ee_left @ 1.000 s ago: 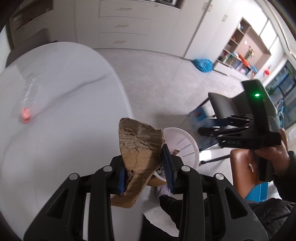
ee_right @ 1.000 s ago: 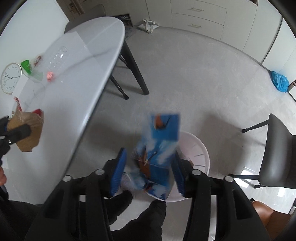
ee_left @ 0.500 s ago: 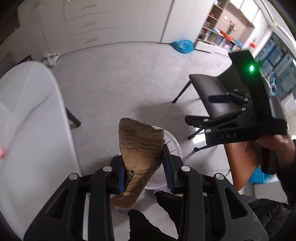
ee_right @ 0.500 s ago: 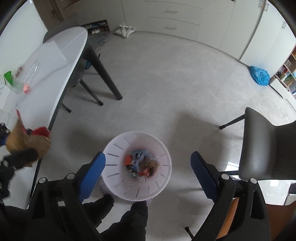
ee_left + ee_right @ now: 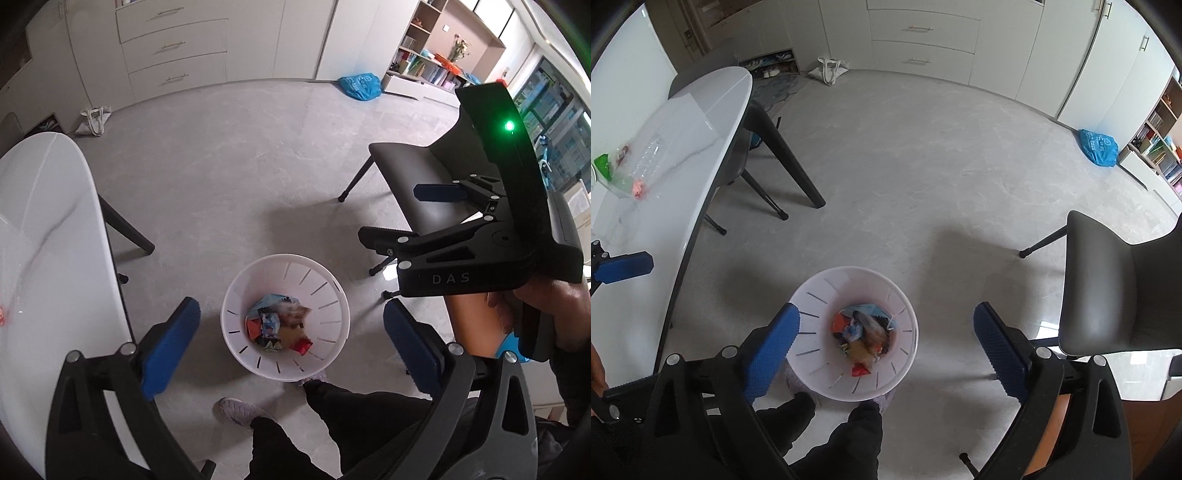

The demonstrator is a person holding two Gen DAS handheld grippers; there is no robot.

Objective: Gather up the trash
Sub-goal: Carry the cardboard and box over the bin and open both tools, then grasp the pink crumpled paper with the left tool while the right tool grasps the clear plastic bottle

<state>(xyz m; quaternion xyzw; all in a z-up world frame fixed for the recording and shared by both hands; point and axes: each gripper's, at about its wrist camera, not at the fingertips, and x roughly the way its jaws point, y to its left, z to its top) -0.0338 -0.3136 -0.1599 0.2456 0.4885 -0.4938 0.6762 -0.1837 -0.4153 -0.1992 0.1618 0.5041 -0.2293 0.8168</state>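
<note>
The left tool had just sprung wide, empty; its brown cardboard scrap now lay in the white bin below it. The right tool also stood wide, empty. A clear bottle remained on the table.

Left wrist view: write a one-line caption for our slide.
Open left tool above a white bin holding wrappers.

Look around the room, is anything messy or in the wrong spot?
Yes. A clear plastic bottle lies tipped on its side on the white table, beside a green wrapper, not yet in the white trash bin. A blue plastic bag and a white tote bag slump on the floor.
</note>
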